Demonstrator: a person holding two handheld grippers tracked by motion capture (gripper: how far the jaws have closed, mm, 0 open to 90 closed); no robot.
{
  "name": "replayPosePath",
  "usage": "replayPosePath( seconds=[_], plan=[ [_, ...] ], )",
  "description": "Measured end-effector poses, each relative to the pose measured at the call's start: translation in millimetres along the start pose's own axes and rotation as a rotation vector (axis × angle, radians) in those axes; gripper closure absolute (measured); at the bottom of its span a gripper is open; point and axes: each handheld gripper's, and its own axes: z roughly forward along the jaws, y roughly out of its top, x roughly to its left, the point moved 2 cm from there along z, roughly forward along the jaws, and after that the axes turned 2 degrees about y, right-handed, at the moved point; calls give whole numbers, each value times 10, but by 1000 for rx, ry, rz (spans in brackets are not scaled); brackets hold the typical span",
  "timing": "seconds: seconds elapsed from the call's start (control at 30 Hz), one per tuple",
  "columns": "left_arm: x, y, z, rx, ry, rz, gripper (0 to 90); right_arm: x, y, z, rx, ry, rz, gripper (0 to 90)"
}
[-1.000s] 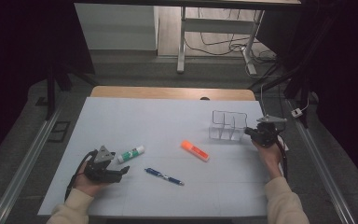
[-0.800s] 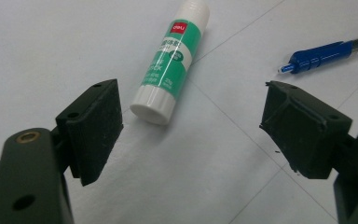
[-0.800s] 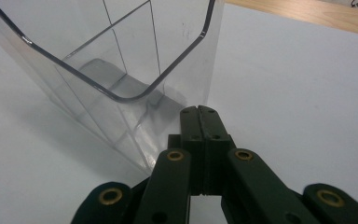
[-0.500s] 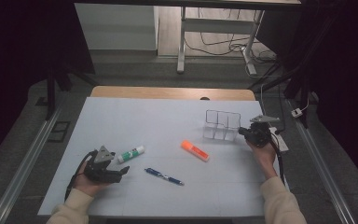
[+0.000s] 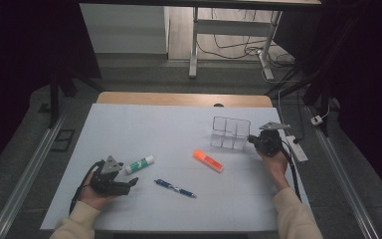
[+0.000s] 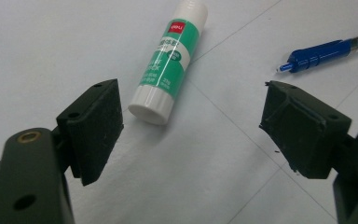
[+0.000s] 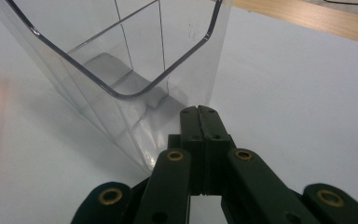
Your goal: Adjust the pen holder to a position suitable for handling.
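One clear organizer (image 5: 230, 133) against closed right gripper (image 5: 252, 141); left gripper (image 6: 191, 126) agape.

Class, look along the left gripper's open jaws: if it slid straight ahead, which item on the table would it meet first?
Most likely the glue stick; its white end lies just ahead of the left gripper, nearer than the blue pen.

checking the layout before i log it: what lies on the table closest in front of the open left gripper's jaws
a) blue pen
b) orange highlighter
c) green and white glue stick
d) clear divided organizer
c: in the left gripper view the green and white glue stick lies just beyond the open jaws of the left gripper, its white end between them, while the blue pen lies farther off to one side.
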Motion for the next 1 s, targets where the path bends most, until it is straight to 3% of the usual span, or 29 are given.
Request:
replayPosePath(
  seconds=[1.0],
  plan=[
    [6, -1, 1, 2, 1, -1, 208, 337, 192, 269, -4, 49, -37, 891]
  ],
)
